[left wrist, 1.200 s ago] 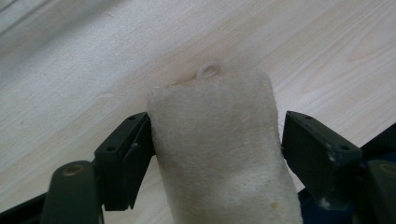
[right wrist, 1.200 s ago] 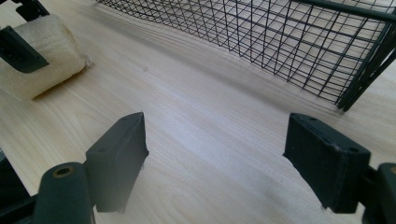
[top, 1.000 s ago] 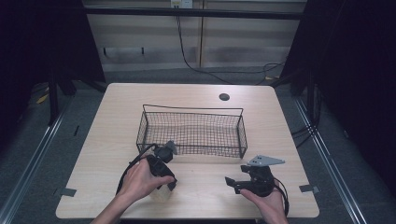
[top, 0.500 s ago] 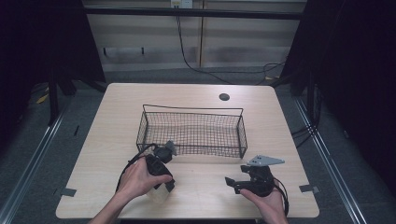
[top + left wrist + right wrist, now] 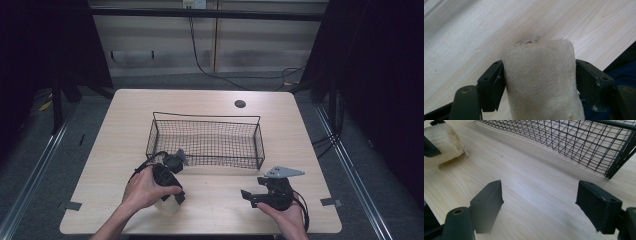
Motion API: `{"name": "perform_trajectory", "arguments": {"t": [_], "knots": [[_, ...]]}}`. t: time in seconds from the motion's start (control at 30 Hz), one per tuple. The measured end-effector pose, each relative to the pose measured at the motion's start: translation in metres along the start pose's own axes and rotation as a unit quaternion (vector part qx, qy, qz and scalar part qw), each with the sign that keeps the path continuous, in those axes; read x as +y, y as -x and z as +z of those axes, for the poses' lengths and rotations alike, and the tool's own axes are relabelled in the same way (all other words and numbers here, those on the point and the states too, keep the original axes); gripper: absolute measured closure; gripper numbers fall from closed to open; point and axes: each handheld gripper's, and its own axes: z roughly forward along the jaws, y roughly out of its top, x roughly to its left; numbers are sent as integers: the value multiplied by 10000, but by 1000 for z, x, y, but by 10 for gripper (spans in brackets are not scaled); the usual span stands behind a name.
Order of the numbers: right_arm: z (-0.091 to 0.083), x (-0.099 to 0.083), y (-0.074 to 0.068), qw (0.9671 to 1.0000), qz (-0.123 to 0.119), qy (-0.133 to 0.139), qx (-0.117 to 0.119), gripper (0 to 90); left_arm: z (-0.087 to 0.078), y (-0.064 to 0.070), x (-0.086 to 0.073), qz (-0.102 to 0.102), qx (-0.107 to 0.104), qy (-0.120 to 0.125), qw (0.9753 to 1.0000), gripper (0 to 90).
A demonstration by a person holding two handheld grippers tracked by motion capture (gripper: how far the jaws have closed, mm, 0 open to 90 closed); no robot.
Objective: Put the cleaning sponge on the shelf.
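**A:** What am I looking at on the left side?

**B:** I am holding the left gripper point(image 5: 172, 197) low over the pale wooden table point(image 5: 220, 215), at its near edge; its two black jaws are clamping a cream, fuzzy, roll-shaped loofah sponge point(image 5: 541, 80) from both sides; in the left gripper view the roll is sitting squarely between the jaws, its far end pointing at the tabletop; in the high view the sponge point(image 5: 167, 204) is showing as a pale lump under the person's left hand point(image 5: 145, 187), near the table's front edge and well short of the basket.

**A:** And the right one?

**B:** I am keeping the right gripper point(image 5: 250, 196) just above the table at the near right, with the person's right hand point(image 5: 285, 215) behind it; its jaws are standing wide apart with nothing between them; bare wood is lying in the gap in the right gripper view.

**A:** Where is the basket?

**B:** The black wire-mesh rectangular basket point(image 5: 207, 140) is standing in the middle of the table, beyond both grippers; in the right gripper view its near wall point(image 5: 564, 142) is running across the top, and the sponge point(image 5: 441, 142) is resting at the far left, apart from the mesh; I cannot tell whether it is touching the wood.
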Motion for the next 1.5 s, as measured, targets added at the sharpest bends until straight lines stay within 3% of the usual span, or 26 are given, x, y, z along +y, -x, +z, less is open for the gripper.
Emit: {"name": "perform_trajectory", "arguments": {"t": [0.23,0.43,0.67,1.03,1.17,1.5], "knots": [[-1,0,0,10000,27,10,-20,207,-8,-2,-3,106,35,102,9999,279],[0,0,0,10000,6,10,-10,206,-16,-4,-6,247,-87,223,9994,279],[0,0,0,10000,15,4,-23,206,-25,-3,-9,396,-80,506,9979,279],[-1,0,0,10000,28,21,-16,204,-46,-1,-11,554,-101,682,9961,280],[-1,0,1,10000,57,33,-20,202,-60,-5,-14,481,-128,897,9947,280],[0,0,1,10000,52,24,-13,199,-75,-10,-13,460,-48,1013,9938,281]]}}
